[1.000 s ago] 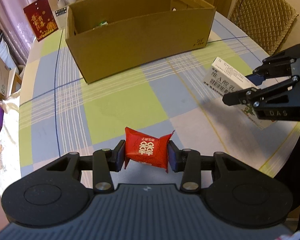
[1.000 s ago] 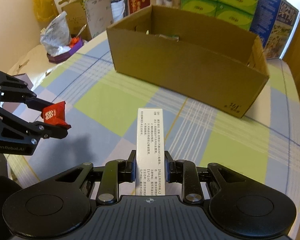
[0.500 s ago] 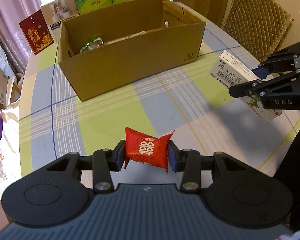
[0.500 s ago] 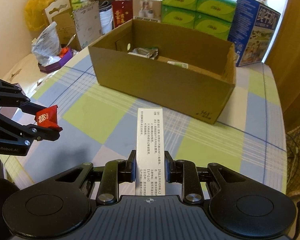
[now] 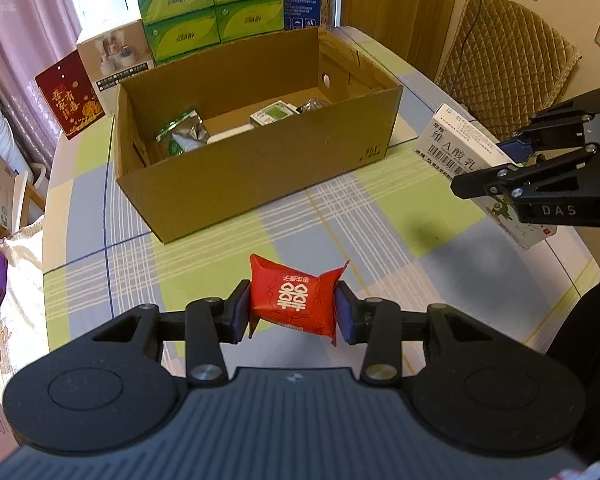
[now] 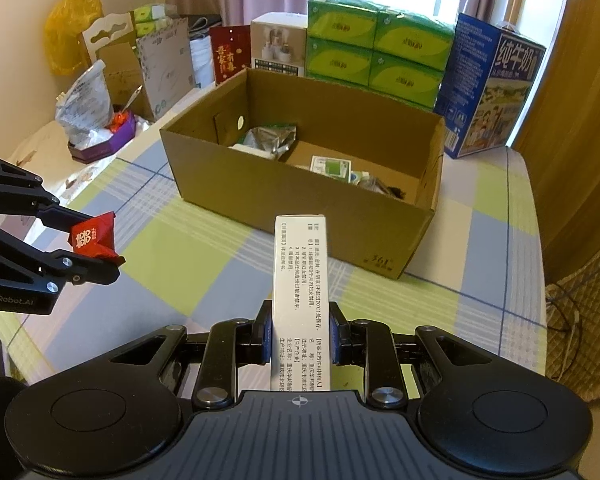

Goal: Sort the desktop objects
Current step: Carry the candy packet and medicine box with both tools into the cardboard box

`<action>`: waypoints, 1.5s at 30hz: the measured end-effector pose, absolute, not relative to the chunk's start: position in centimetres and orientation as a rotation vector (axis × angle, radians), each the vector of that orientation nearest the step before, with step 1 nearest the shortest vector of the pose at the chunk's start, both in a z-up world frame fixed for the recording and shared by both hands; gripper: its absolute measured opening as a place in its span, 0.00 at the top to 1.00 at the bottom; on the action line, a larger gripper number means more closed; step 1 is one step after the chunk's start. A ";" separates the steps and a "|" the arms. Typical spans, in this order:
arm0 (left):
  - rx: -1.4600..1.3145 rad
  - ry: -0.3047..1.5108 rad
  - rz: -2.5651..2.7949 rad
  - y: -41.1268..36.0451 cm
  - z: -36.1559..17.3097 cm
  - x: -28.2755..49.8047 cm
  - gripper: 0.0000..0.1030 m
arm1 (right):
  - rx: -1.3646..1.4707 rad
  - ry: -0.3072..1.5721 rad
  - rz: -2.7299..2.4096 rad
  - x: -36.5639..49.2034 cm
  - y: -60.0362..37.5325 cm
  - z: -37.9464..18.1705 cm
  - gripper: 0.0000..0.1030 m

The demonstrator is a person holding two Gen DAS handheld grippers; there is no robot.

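Note:
My left gripper [image 5: 292,312] is shut on a red candy packet [image 5: 294,295], held above the checked tablecloth short of the open cardboard box [image 5: 256,160]. From the right wrist view the same red candy packet [image 6: 90,236] shows at the left, in the left gripper [image 6: 100,248]. My right gripper [image 6: 299,334] is shut on a long white medicine box [image 6: 300,280] that points toward the cardboard box [image 6: 300,200]. In the left wrist view the medicine box [image 5: 460,148] hangs at the right in the right gripper [image 5: 488,168]. Inside the box lie a foil pouch [image 5: 182,134] and a green-and-white pack [image 5: 274,114].
Behind the box stand green tissue packs [image 5: 212,8], a red card [image 5: 70,96], a white carton [image 5: 116,56] and a blue milk carton [image 6: 492,84]. A quilted chair [image 5: 508,60] is at the right. Bags and a purple box [image 6: 100,144] crowd a side surface on the left.
Both grippers have risen with their loads, so the views now look down into the cardboard box and its contents show. Both grips are unchanged.

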State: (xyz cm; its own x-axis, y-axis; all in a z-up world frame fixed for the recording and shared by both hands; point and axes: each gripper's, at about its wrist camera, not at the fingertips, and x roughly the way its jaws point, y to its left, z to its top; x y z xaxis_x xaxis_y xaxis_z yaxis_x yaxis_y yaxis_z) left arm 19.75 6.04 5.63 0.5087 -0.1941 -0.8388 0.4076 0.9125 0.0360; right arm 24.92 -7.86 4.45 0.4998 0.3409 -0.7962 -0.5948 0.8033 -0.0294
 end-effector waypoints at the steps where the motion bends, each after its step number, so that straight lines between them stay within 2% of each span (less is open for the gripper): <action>1: 0.242 0.972 -0.367 6.0 5.8 19.9 0.64 | -0.321 0.878 0.577 25.0 -7.9 4.6 0.78; 21: 0.228 0.951 -0.367 5.7 8.6 26.4 0.64 | -0.348 0.841 0.569 30.6 -6.9 8.1 0.78; 45: 0.204 0.967 -0.364 5.9 8.1 32.8 0.64 | -0.371 0.861 0.577 36.0 -4.8 7.4 0.78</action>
